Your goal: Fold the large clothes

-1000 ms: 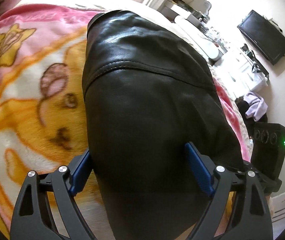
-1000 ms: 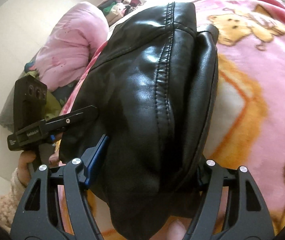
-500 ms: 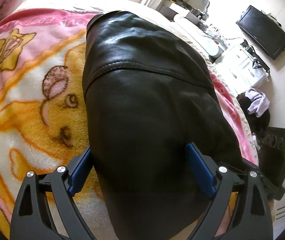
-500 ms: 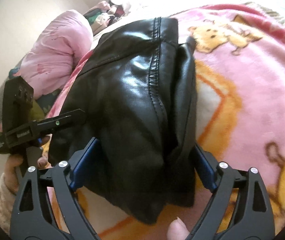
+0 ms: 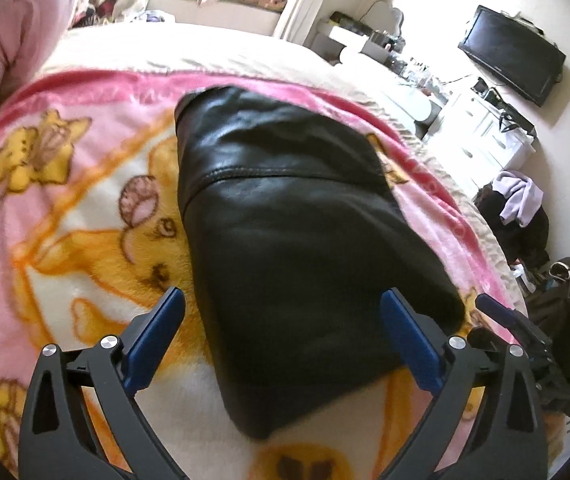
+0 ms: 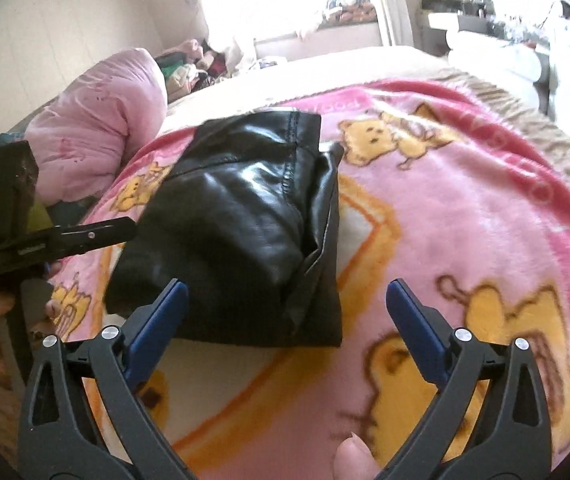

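Lying folded on a pink cartoon-bear fleece blanket: a black leather garment, long axis running straight ahead of the left gripper, near end reaching in between its jaws, unpinched. Opening wide: both pairs of jaws, gripping nothing. Sitting ahead and left of the right gripper: the same bundle, clear of the blue pads. Standing nearer: the left gripper. Blocking neither approach: a pink quilted pillow far left.
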The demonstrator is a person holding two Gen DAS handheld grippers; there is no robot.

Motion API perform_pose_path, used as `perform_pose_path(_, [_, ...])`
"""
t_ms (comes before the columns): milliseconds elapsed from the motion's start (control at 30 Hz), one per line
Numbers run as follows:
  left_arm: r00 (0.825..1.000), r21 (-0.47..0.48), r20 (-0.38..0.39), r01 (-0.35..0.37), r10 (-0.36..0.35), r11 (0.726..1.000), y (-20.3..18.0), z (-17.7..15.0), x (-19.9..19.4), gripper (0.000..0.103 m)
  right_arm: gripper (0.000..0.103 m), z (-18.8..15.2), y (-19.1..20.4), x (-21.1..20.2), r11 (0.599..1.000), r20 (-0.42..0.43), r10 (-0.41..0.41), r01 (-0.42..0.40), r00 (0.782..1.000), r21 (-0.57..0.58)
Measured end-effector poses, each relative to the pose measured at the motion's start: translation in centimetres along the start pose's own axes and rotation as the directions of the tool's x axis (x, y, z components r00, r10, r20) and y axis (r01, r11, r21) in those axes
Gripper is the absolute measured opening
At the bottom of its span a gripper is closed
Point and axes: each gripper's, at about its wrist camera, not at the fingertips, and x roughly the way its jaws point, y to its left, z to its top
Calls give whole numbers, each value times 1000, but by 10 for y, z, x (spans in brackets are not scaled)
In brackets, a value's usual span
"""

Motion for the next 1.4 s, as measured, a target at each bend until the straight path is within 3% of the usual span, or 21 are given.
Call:
perform_pose_path(233, [997,43,63,-53,50,998,-14,-39,-45,99,94,-27,19,-40,999,78,-34,36,996,-35])
perform_pose_path(567, [990,23,80,-115,113,993,-12,-100,-62,99,94,-53,32,-43,983,77,-141,149,987,-109])
perform_pose_path(1400, [982,0,75,-171,171,985,-9,-104,-59,99,94,-60,33,-45,983,69,-124,132,990,-127])
